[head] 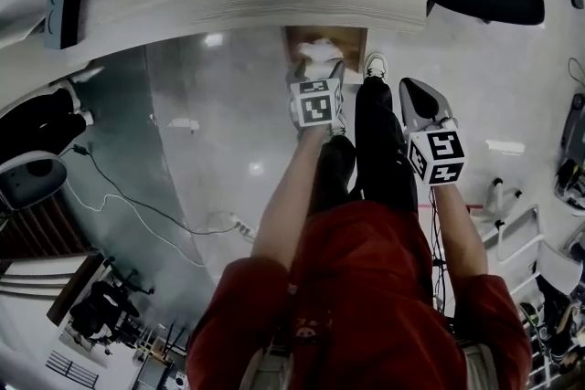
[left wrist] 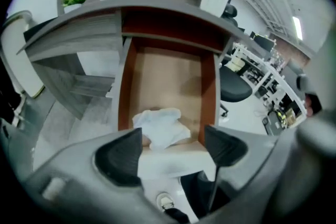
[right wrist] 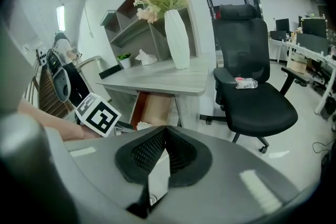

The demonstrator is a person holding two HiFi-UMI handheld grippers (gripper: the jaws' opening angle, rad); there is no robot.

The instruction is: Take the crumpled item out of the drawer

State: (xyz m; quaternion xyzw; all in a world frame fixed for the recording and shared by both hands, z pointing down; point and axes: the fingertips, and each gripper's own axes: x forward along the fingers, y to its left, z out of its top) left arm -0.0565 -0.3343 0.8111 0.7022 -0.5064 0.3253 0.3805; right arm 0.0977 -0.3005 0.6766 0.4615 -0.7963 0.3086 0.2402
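Hovering over the open drawer, our left gripper gapes wide above the crumpled item, which lies ungrasped at the drawer's front. Our right gripper hangs closed and empty. Grasping and lifting remain.

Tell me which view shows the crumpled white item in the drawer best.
The left gripper view: the crumpled white item lies whole at the open drawer's front, just beyond the open left claw. The head view shows a small white patch above that claw's marker cube; the right gripper view, a sliver.
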